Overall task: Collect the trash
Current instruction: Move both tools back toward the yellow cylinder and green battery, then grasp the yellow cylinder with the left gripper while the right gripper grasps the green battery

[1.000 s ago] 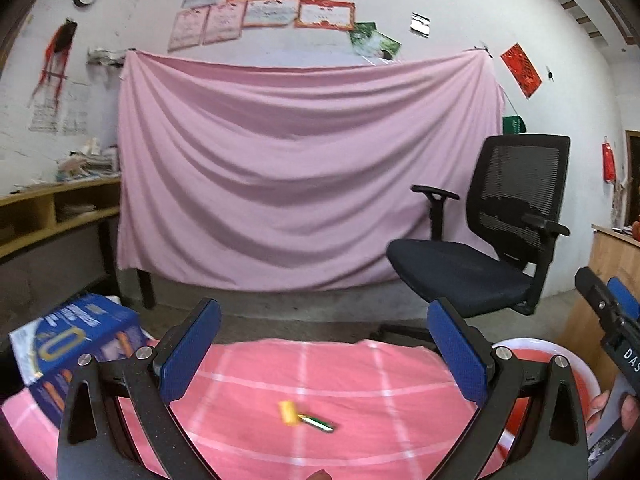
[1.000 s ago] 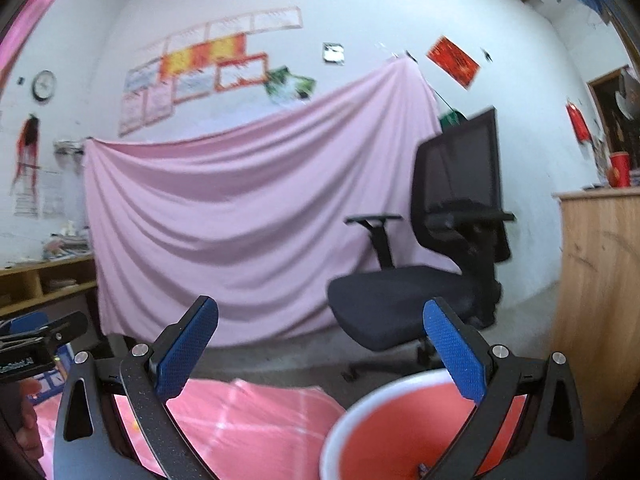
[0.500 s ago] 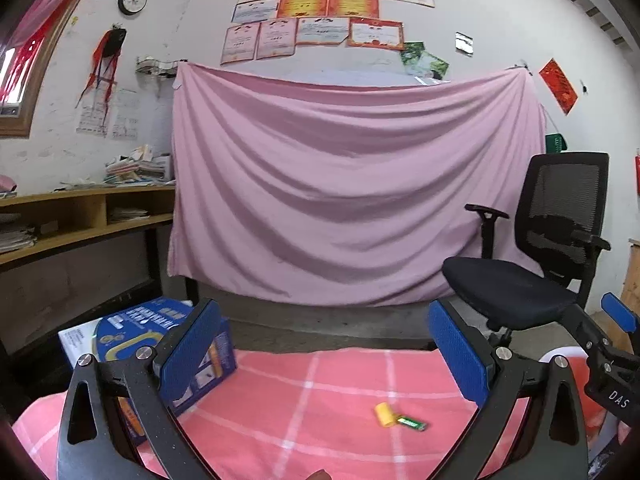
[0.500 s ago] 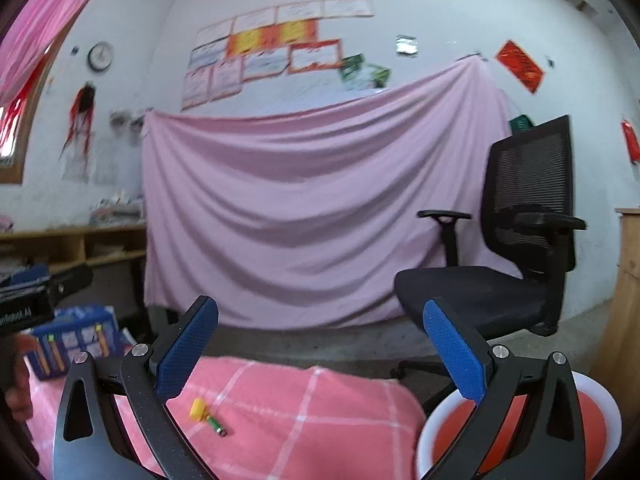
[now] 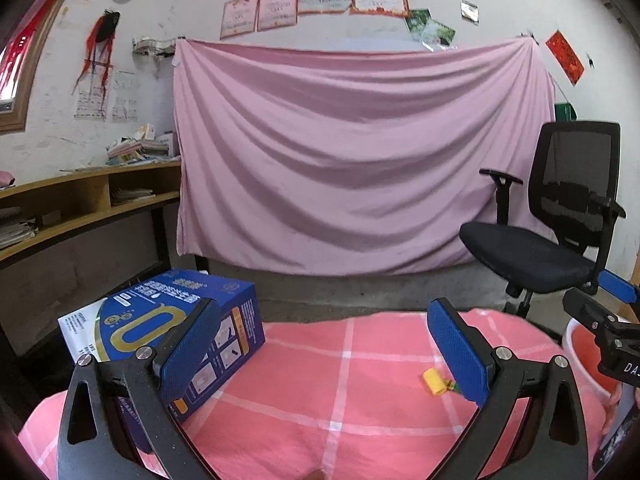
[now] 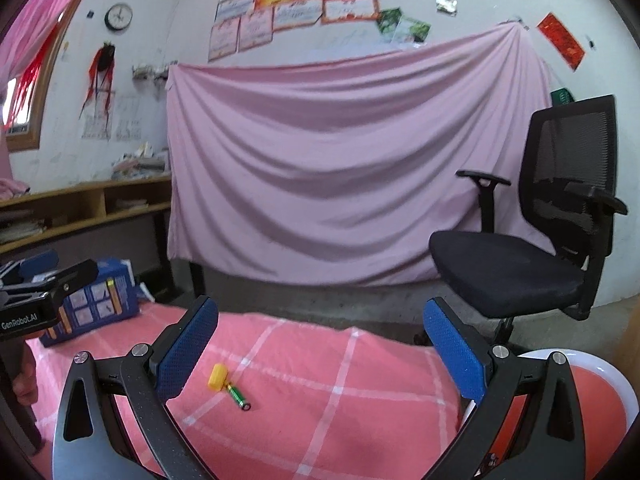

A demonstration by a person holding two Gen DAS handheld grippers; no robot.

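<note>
The left gripper (image 5: pixel 328 344) hovers over a surface (image 5: pixel 360 408) draped in a pink checked cloth, its blue-padded jaws spread wide with nothing between them. A blue carton (image 5: pixel 168 320) stands at the surface's left edge, partly behind the left jaw. A small yellow cap (image 5: pixel 433 380) with a green piece touching it lies on the cloth just beside the right jaw. At far right the right gripper (image 5: pixel 600 320) reaches in above a red bucket (image 5: pixel 580 340) with a white rim. Behind hang a pink sheet (image 5: pixel 360 160) and stands a black office chair (image 5: pixel 560 220).
</note>
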